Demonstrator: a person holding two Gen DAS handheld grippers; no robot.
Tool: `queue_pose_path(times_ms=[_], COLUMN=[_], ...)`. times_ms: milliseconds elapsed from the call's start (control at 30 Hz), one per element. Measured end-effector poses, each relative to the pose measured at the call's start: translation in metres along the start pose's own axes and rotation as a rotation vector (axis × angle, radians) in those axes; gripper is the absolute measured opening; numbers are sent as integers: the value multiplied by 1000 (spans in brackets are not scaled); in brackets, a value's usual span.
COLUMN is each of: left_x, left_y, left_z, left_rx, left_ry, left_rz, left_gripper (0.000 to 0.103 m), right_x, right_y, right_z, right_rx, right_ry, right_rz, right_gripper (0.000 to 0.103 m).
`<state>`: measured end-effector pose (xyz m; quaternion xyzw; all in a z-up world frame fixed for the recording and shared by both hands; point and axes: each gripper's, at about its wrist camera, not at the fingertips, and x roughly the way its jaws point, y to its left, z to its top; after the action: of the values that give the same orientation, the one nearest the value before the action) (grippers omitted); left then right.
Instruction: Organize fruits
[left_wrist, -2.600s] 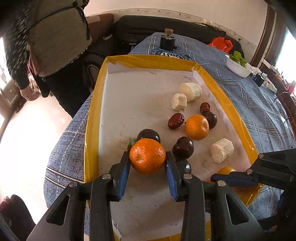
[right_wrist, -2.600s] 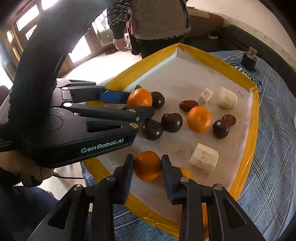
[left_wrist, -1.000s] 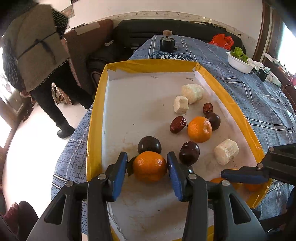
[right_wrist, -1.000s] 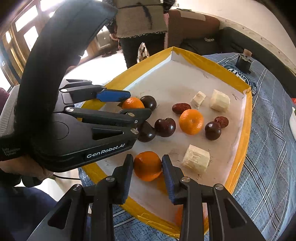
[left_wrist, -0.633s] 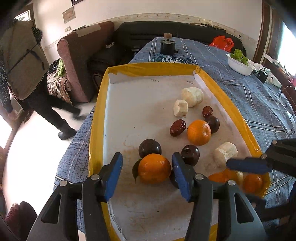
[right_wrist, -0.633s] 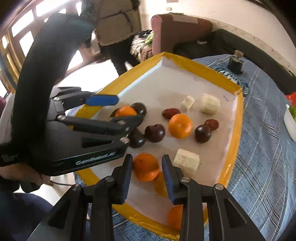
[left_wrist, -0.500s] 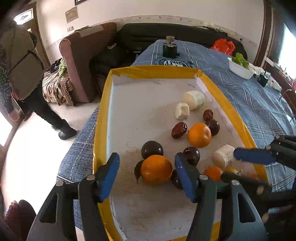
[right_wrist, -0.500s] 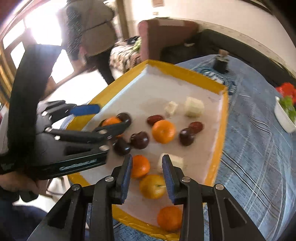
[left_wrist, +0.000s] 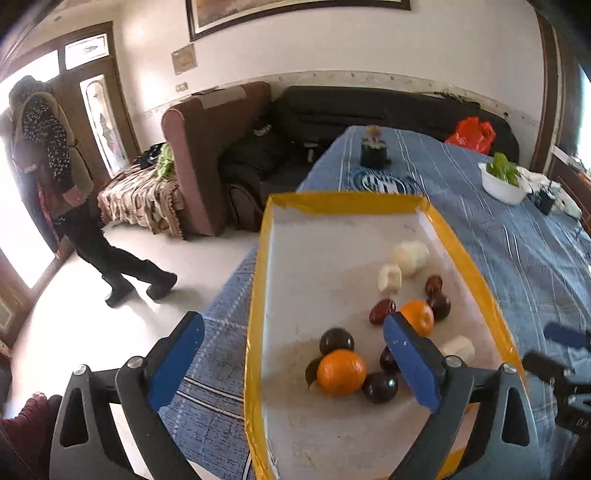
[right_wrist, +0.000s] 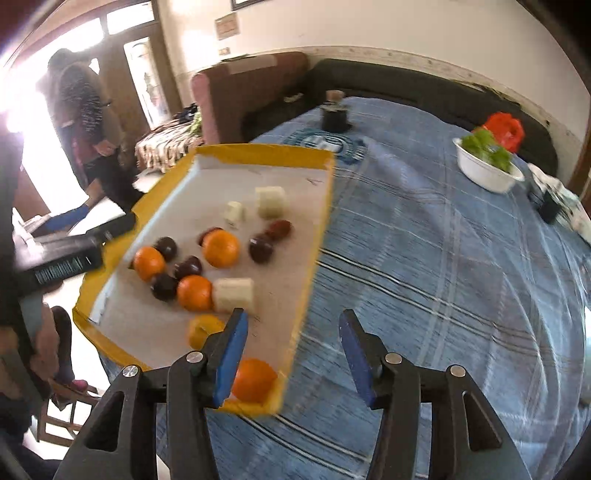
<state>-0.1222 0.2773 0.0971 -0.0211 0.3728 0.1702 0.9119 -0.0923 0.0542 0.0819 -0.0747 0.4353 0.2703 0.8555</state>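
Both tongs, the left gripper (left_wrist: 291, 362) and right gripper (right_wrist: 291, 354), have just been opening and hold nothing, the oranges (right_wrist: 194, 292) lie in the yellow tray (right_wrist: 314, 254), and no writing can be read.

The left gripper (left_wrist: 291, 358) tilts downward, its jaws just spread wide, nothing pressed between them. The right gripper (right_wrist: 291, 339) also points down, jaws just opening, empty.
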Motion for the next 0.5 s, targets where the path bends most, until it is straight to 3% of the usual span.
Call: queue_pose_path(times_ms=[200, 267, 367, 500], left_x=[-22, -33, -52, -84], left_y=[-1, 0, -2, -4], left_z=[16, 17, 16, 10], left_rx=[-70, -109, -148, -198], left_ry=[50, 59, 82, 56], left_rz=[141, 170, 222, 260], left_gripper=[100, 100, 100, 100], right_x=[-25, -32, -40, -49], right_y=[-10, -13, -20, -27], right_z=[-3, -5, -13, -21], right_rx=[-46, -72, -95, -115], right_ry=[-48, -61, -58, -51], right_rz=[41, 63, 97, 132], right_gripper=[58, 65, 67, 67])
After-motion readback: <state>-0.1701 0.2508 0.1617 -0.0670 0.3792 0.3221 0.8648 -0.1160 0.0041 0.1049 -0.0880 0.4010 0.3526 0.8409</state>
